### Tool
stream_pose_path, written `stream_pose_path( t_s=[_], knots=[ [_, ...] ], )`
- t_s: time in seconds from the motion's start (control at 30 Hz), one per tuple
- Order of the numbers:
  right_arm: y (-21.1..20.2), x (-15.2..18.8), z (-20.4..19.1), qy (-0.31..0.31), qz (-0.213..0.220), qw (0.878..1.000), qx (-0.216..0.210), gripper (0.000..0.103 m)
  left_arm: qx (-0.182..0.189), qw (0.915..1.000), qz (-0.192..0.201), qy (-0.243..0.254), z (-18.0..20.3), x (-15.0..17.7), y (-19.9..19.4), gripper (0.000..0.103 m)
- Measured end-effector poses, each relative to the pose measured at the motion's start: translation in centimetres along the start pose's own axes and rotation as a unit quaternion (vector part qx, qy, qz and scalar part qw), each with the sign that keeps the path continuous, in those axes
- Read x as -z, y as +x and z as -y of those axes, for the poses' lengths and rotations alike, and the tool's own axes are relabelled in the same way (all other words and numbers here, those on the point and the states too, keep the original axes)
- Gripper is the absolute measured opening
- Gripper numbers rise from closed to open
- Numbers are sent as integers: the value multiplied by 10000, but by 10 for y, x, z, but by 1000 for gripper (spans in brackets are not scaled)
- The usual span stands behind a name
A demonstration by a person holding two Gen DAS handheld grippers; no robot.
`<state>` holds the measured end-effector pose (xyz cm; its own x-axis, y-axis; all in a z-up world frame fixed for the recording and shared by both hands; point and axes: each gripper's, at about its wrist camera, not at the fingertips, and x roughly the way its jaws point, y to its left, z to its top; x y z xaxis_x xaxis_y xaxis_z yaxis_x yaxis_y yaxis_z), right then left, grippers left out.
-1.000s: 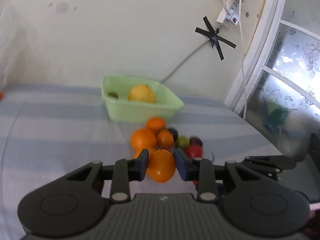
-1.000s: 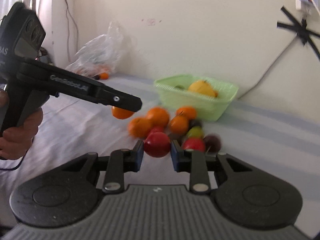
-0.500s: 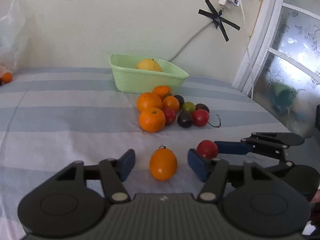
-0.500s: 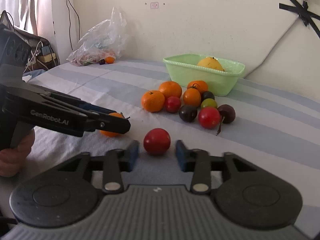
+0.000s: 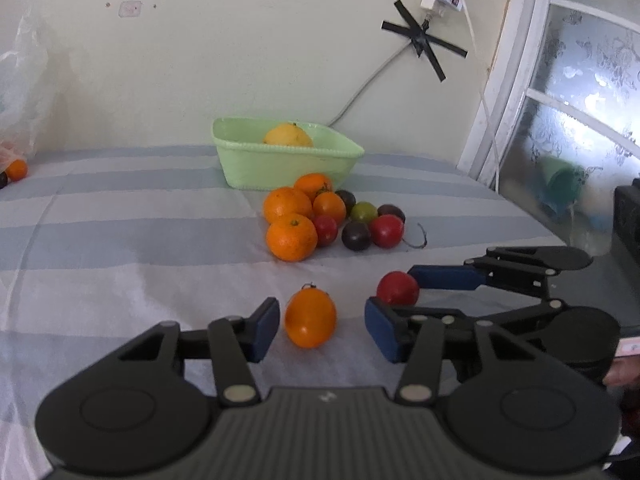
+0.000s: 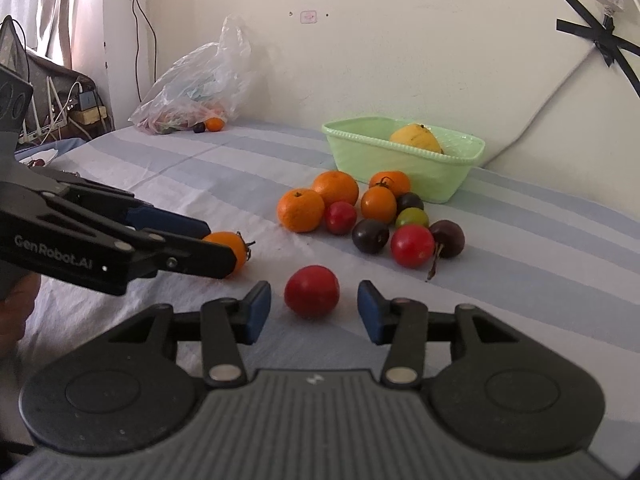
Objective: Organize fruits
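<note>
**Two fruits set apart, both grippers spread**

On the striped bedsheet (image 5: 120,240), an orange tomato (image 5: 310,318) lies between the fingers (image 5: 262,330) of the left gripper (image 5: 322,330). Those fingers have just been closing a little, yet gaps show on both sides of the fruit, so nothing is gripped. Just to its right, a red tomato (image 6: 312,291) lies on the sheet between the parted fingers (image 6: 256,312) of the right gripper (image 6: 314,312), with clear space on either side; these fingers stand apart and hold nothing.

Farther back sits a cluster of fruit (image 6: 360,212): oranges, small red and dark ones, and a green one, bunched together and touching. Behind the cluster, near the wall, stands a light green basket (image 5: 280,168) with a yellow fruit (image 5: 288,136) inside.

At the far left corner of the bed, a clear plastic bag (image 6: 200,84) leans on the wall, with a small orange (image 6: 214,124) beside it. Black tape (image 5: 424,46) crosses a cable on the wall. A hand (image 6: 16,312) shows at the left edge of the right wrist view.
</note>
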<state>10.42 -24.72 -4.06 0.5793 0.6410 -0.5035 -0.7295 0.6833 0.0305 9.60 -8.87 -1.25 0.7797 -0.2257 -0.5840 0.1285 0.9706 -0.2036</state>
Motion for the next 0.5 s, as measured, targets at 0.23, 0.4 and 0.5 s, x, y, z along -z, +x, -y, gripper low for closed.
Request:
stream_pose_path(
  t_s=[0.23, 0.4, 0.5],
  knots=[
    [4, 0, 1, 67, -49, 9999, 81, 50, -279, 9994, -101, -150, 1, 1, 7, 47],
    [5, 0, 3, 213, -31, 9997, 90, 36, -506, 9986, -73, -111, 7, 2, 8, 42],
    [1, 2, 0, 294, -12, 9994, 158, 33, -619, 9979, -90, -146, 6, 1, 8, 36]
  ],
)
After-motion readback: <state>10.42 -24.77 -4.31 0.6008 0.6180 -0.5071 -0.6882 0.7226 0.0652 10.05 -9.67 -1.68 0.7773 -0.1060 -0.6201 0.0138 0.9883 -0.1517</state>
